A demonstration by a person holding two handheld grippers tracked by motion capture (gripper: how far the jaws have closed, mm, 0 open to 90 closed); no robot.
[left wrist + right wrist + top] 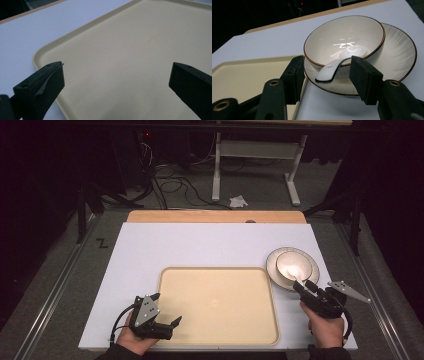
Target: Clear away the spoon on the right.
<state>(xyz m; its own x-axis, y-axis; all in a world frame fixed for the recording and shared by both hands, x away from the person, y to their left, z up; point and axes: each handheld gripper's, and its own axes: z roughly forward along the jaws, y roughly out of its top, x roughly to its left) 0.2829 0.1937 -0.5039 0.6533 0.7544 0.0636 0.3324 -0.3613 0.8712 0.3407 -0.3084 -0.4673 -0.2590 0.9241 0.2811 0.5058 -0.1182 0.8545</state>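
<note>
Closest to us, the left gripper [167, 320] sits spread wide over the near-left corner of the beige tray [220, 285]. Our right gripper [303, 287] is open too, jaws either side of the white spoon [338, 64] handle. Spoon rests in the bowl [362, 32], bowl on the plate [402, 57], just right of the tray.

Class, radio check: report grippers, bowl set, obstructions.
Left gripper open over tray. Right gripper open, straddling spoon handle. Spoon in bowl, bowl on plate. Nothing in the way.
</note>
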